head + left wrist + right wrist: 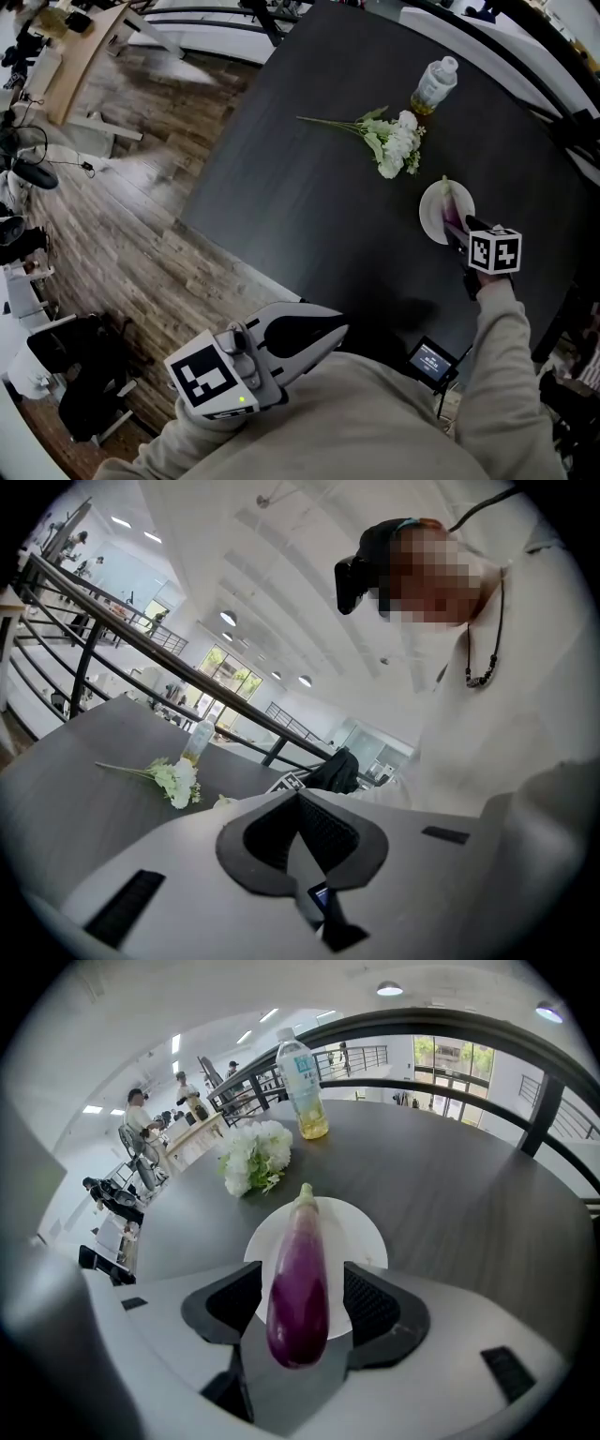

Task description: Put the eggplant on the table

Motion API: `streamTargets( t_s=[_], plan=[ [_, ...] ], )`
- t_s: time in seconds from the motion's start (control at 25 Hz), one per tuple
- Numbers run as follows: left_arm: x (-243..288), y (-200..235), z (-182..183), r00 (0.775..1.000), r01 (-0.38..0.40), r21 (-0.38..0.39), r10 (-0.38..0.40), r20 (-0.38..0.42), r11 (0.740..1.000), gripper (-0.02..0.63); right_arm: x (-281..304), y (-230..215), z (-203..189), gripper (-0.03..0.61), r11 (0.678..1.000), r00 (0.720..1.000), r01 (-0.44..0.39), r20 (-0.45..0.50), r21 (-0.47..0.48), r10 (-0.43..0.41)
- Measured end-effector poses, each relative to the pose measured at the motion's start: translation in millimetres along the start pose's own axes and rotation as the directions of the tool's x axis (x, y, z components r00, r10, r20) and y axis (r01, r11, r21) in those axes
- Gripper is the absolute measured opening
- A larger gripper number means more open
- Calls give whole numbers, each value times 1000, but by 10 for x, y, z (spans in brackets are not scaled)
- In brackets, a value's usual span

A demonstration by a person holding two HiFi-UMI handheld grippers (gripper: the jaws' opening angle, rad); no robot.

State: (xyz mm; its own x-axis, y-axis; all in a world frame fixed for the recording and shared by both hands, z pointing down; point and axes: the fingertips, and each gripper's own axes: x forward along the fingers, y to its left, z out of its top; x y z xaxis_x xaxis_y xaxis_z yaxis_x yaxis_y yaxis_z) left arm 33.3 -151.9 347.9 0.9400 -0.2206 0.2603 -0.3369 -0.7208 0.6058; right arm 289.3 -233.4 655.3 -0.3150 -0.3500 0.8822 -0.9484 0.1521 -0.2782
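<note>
A purple eggplant lies lengthwise on a small white plate on the black table. My right gripper is open, with one jaw on each side of the eggplant and a thin gap between each pad and it. In the head view that gripper reaches over the plate at the right, and the eggplant shows just past its tip. My left gripper is held close to my body, off the table's near edge, shut and empty; its pads meet in the left gripper view.
A bunch of white flowers and a plastic bottle with yellow liquid lie beyond the plate. A small black device with a lit screen sits at the table's near edge. Wood floor lies left of the table.
</note>
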Motion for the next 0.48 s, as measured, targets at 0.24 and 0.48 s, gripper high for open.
streamTargets(
  t_s=[0.24,0.48],
  plan=[
    [69,-105,84,997,71,47,-69,-44,996,5,-496,111,130,264,998,992,1,128,55,-8],
    [271,-317,341,982,184,155,-176,-65,971,5,-1396,356,317,262,996,943,-44,332,82,14]
  ],
)
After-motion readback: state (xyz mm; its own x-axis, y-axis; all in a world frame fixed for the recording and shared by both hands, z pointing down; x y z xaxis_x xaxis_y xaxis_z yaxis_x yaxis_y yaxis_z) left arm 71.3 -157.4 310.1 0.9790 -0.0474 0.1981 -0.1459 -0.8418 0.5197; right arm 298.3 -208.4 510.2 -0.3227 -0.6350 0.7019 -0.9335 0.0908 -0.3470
